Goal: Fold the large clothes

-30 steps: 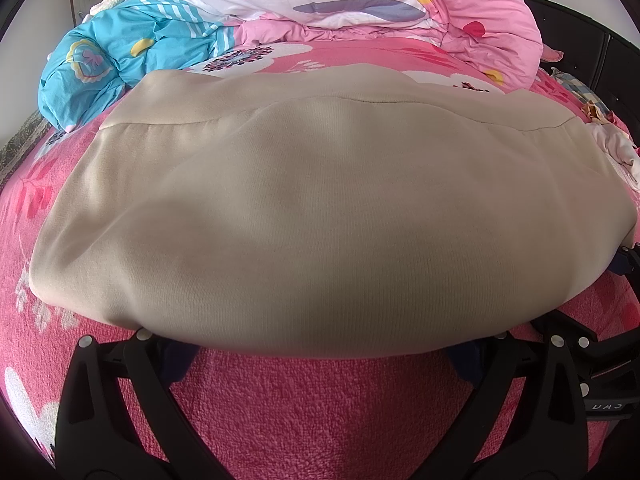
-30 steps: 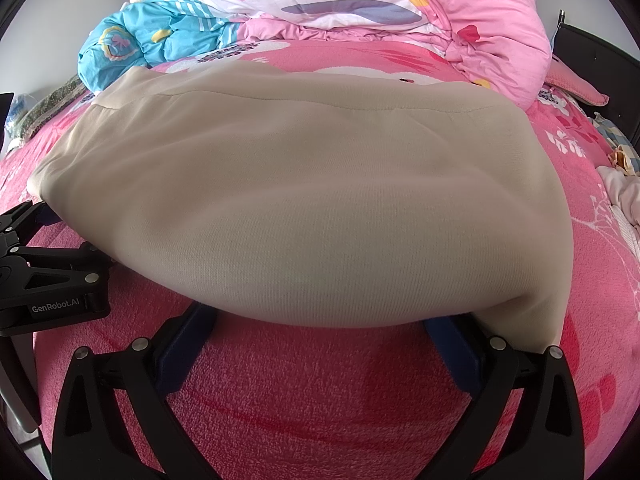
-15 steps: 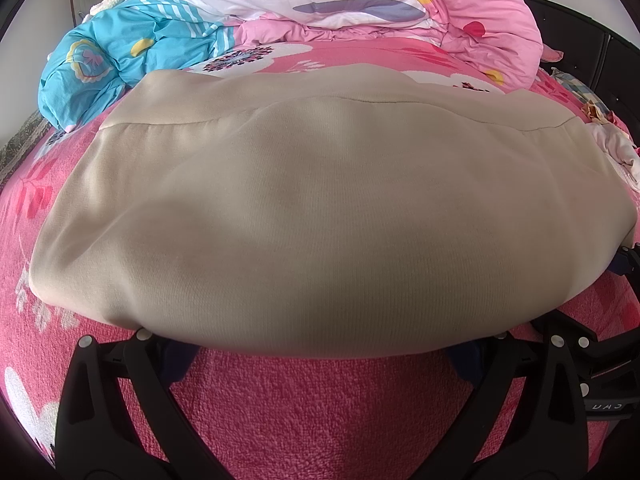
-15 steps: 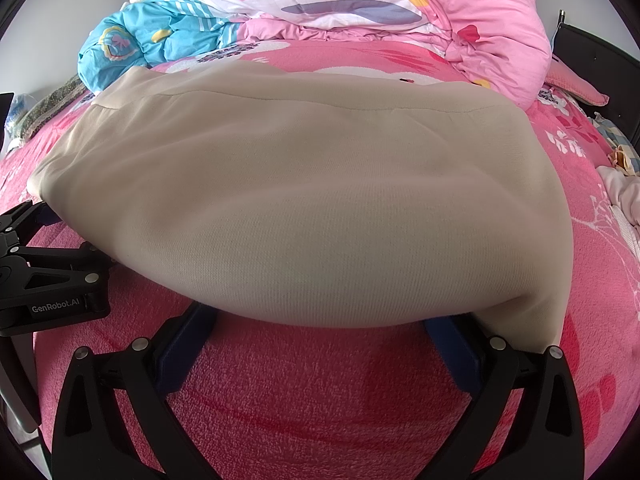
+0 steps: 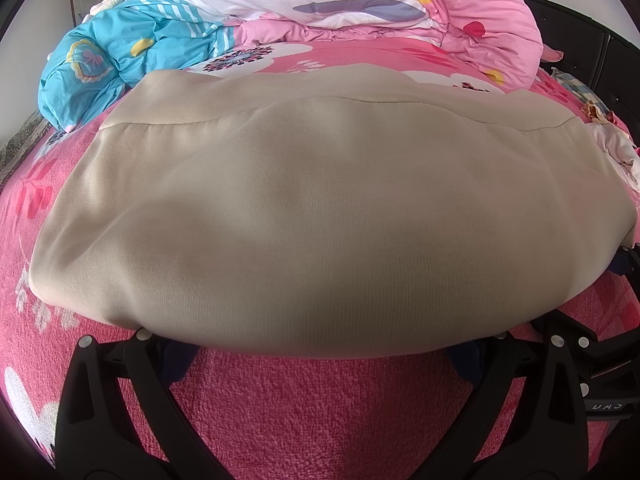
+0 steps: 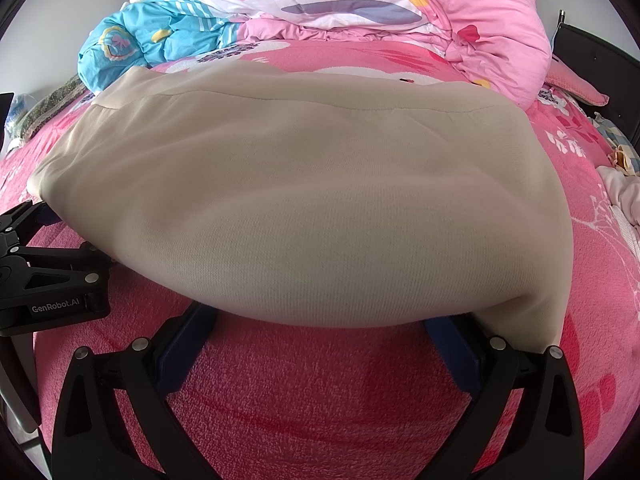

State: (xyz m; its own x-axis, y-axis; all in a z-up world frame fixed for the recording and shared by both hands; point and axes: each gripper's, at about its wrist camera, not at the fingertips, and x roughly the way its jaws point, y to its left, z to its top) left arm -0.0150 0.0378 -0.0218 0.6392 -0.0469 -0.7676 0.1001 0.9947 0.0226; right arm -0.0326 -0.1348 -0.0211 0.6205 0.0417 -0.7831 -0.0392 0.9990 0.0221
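The garment (image 5: 320, 208), a beige knit piece, lies spread on a pink bed (image 5: 320, 408), with its near edge draped over the tips of both claws. In the left wrist view the left claw (image 5: 320, 354) stands wide open, its two black arms set far apart on the bedcover and its blue fingers (image 5: 178, 360) tucked under the cloth's hem, pinching nothing that can be seen. In the right wrist view the right claw (image 6: 320, 332) is likewise spread wide, its blue pads (image 6: 452, 344) slipped beneath the near fold, and the cloth sags between them without being clamped. The left claw's black body shows at the left edge of that view, just beside the garment's left corner. Across the cloth's far part runs a straight seam, with a smoother band beyond it. Behind the garment the flowered bedcover goes on, and farther back sits a heaped pink quilt (image 5: 460, 12) with a blue quilt (image 5: 132, 56) bunched to its left.
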